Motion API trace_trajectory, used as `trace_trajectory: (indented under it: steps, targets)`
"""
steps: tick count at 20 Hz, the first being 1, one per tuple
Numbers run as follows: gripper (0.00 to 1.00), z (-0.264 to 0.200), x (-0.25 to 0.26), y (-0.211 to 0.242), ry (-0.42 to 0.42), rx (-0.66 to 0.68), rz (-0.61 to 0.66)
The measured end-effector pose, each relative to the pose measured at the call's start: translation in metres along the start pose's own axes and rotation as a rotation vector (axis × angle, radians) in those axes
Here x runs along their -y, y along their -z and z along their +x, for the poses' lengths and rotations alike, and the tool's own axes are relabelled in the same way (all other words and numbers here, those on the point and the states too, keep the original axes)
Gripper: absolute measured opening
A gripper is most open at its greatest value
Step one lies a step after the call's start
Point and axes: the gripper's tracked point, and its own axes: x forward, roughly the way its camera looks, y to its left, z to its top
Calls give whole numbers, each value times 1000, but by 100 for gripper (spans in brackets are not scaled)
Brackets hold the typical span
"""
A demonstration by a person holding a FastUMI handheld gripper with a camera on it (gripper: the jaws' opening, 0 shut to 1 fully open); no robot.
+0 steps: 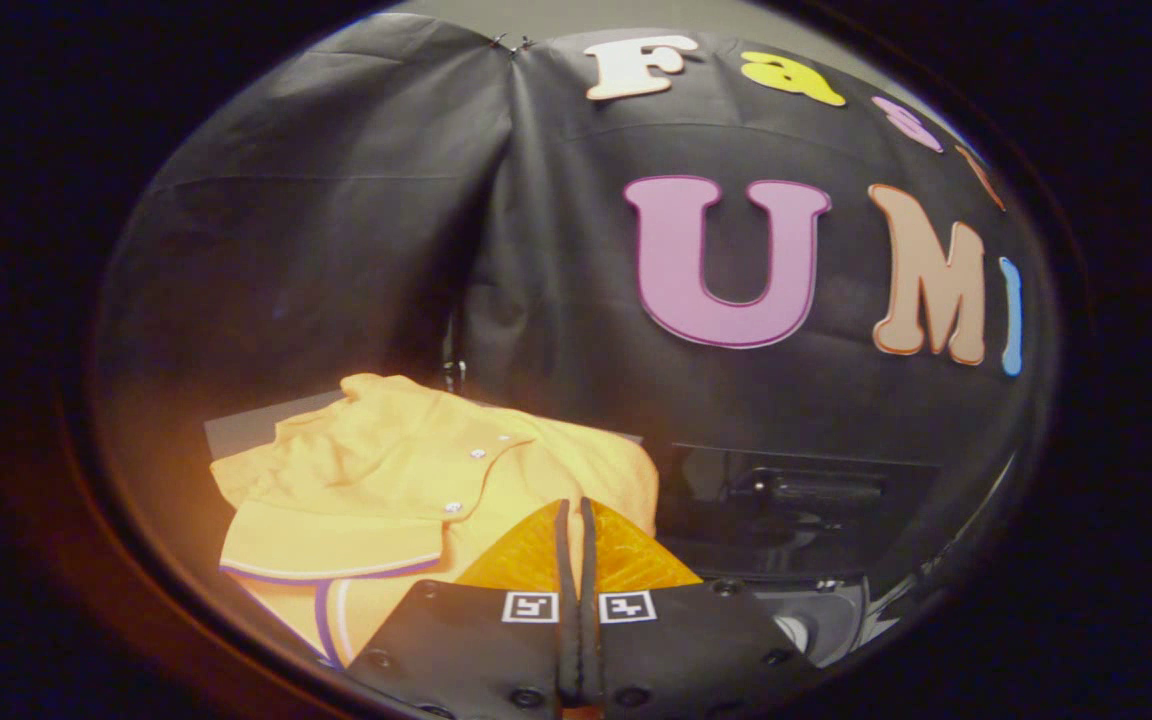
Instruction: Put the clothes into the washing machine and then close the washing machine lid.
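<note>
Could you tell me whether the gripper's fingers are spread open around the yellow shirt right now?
No: the gripper has its fingers closed together with nothing between them, and the yellow shirt lies folded just beyond them.

Staged recording booth, not a real home. Black cloth wall [336, 250] drapes behind; dark glossy washing machine [796, 520] sits below it.

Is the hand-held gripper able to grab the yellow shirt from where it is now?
Probably yes. The yellow shirt lies just ahead of the hand-held gripper with nothing between them. But its fingers are closed together on nothing, so they would have to open first.
</note>
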Motion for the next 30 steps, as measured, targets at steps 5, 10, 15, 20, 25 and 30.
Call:
trace_trajectory:
  steps: [5, 10, 15, 20, 25, 30]
  targets:
    - [1, -11, 98, 7, 201, 2, 42]
    - [5, -20, 162, 17, 339, -3, 58]
    - [15, -24, 181, 23, 380, 16, 80]
    - [15, -25, 174, 25, 362, 9, 57]
    - [15, -19, 171, 22, 347, 9, 62]
    - [46, -3, 173, 16, 354, 20, 65]
